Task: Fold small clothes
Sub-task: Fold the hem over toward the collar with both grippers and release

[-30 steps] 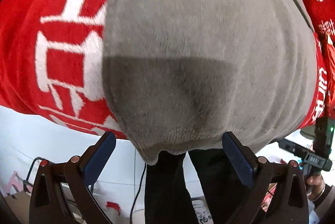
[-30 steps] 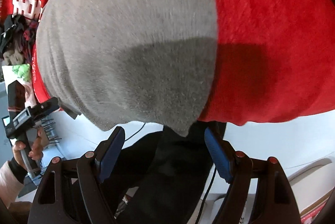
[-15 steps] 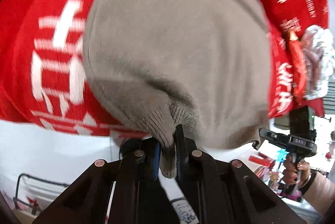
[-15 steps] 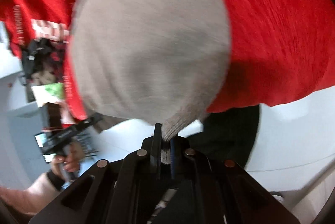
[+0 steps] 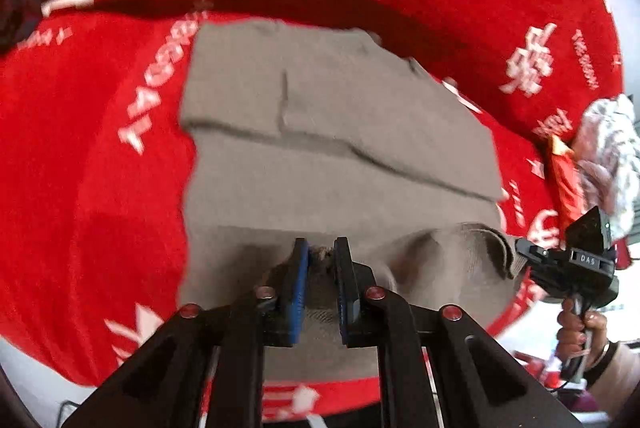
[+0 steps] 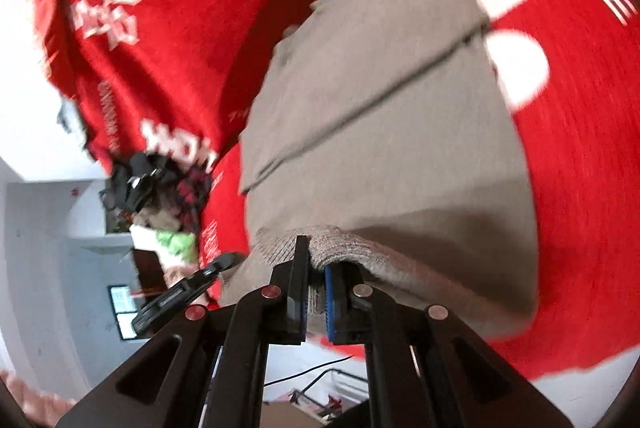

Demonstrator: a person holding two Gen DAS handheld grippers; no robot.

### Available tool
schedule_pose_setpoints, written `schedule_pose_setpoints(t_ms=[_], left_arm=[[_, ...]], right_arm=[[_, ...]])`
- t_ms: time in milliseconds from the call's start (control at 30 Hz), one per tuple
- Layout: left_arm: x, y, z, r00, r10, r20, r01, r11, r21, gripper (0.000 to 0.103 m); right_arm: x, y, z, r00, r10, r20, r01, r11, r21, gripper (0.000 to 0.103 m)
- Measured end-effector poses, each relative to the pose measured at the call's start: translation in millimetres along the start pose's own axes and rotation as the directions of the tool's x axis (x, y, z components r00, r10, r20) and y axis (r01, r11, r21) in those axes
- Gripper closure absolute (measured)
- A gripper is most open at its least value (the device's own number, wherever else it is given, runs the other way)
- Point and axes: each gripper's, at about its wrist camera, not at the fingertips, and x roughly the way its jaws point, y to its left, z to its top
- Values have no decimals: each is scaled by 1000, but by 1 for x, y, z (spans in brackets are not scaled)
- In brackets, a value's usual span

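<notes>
While both pairs of tongs grip the near hem, the grey knitted garment (image 5: 340,156) lies spread on a red cloth with white lettering (image 5: 100,156) that covers the worktop. Seen from the left wrist camera, the left tongs (image 5: 320,268) are pressed nearly together on a bunched bit of the grey knit at its near edge, a little tuft of fabric showing between the blue-padded fingers (image 5: 299,284). Farther along that same hem, to the right, the ribbed edge curls up where the right tongs (image 5: 532,256) reach it, held by the person's right hand (image 5: 576,324); from this angle their grip cannot be made out. From the right wrist camera, the right tongs (image 6: 316,272) are clearly closed on the ribbed hem of the garment (image 6: 380,132), the knit folded over and pinched between the two pads. The lifted hem throws a shadow across the fabric behind it. Beyond the raised edge the garment stays flat on the red cloth (image 6: 580,188), and a straight fold line runs across it, with a layer already doubled over on the far part. At the right margin of the left view a heap of white and red fabric (image 5: 600,156) sits on the cloth near the garment's corner. In the right view a dark jumble of other clothes (image 6: 160,184) lies off the cloth's left edge, well apart from the grey piece
</notes>
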Motion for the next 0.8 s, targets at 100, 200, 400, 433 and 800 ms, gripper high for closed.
schedule_pose_setpoints(t_ms=[100,200,400,433,800], left_arm=[[-1,8,8,998,64,16,-64,998,-7,62],[-7,12,9,990,132,41,-132,991,-4,15],[20,0,0,985,153,-75,-139,977,162,15],[26,-3,-1,983,163,-88,-144,972,188,15],[62,-10,5,974,146,-172,-106,969,223,54]], right_arm=[[5,-9,26,999,-35,0,35,999,36,96],[8,-20,37,997,-76,-29,77,996,50,96],[9,-19,37,984,-162,-77,164,986,14,92],[9,-14,36,976,-200,-86,199,980,-20,91],[11,28,45,872,-489,8,458,811,-365,51]])
